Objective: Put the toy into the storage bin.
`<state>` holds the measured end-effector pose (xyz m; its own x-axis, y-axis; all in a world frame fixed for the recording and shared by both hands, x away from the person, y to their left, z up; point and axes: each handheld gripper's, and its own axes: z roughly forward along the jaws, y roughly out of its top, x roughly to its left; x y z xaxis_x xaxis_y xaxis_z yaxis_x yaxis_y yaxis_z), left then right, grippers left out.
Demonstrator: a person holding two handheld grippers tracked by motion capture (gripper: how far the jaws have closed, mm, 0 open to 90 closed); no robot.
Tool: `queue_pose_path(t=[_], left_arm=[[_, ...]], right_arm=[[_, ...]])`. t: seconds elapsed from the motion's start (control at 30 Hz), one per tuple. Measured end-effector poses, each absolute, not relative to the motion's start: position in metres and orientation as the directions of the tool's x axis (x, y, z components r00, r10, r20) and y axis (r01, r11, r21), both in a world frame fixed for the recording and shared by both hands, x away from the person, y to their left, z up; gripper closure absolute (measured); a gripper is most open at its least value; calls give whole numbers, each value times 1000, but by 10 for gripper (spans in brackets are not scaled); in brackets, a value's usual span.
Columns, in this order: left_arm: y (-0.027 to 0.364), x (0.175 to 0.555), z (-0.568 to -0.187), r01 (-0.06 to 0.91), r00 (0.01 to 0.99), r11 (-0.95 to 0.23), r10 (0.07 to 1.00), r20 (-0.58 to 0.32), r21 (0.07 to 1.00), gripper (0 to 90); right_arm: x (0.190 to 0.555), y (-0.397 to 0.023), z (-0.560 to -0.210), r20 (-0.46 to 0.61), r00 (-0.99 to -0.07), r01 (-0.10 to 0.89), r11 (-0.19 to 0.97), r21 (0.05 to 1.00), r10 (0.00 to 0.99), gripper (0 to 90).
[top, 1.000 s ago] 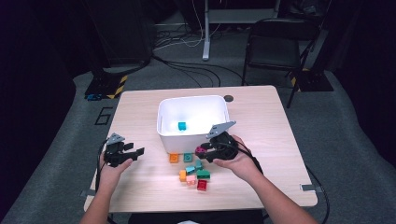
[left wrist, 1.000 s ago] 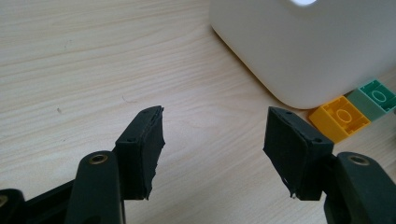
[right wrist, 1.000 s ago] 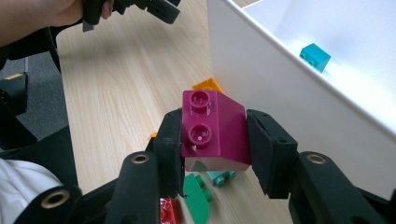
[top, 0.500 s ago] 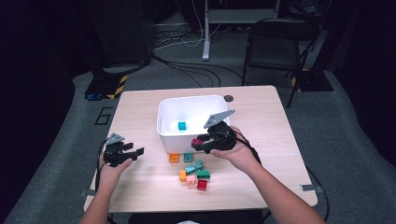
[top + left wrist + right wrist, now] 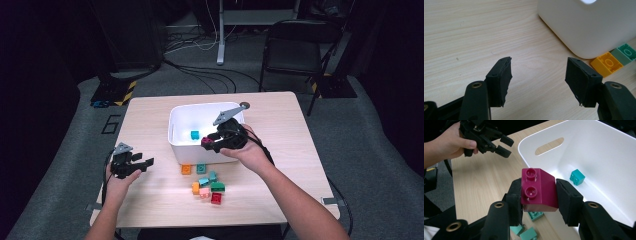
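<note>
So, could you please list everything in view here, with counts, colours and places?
Bin: one, white, mid-table.
Teal brick: one, inside the bin.
Magenta brick: one, clamped in the right gripper at the bin's near rim.
Loose bricks: about eight, orange, green, teal, pink, red, on the table before the bin.
Table: one, light wood.
Chair: one, black, behind the table.
Left gripper: black, open, over bare table.
Right gripper: black.

tongs (image 5: 537, 80) agape, empty | white bin (image 5: 594, 25) ahead | yellow brick (image 5: 606, 63)
</note>
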<state>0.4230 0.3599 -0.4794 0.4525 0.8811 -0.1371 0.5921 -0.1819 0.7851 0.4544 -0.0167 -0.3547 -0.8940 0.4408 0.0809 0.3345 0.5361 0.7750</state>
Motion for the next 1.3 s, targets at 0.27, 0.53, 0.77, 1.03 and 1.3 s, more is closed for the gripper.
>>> queue_pose_path(t=[0.27, 0.53, 0.77, 1.03, 1.3], left_arm=[[360, 423, -480, 586, 448, -175, 883, -137, 791, 373], [361, 423, -480, 588, 448, -176, 883, -137, 789, 373], [361, 423, -480, 591, 453, -181, 881, -138, 786, 373], [362, 424, -480, 589, 447, -172, 884, -141, 790, 373], [361, 424, -480, 592, 454, -181, 880, -139, 786, 373]], right_arm=[[475, -9, -354, 72, -880, 345, 527, 777, 469, 579], [492, -1, -352, 71, -869, 356, 518, 778, 489, 580], [503, 8, -352, 62, -871, 347, 520, 781, 488, 579], [524, 19, -352, 64, -860, 354, 502, 789, 507, 579], [543, 28, -364, 31, -849, 354, 525, 774, 527, 579]])
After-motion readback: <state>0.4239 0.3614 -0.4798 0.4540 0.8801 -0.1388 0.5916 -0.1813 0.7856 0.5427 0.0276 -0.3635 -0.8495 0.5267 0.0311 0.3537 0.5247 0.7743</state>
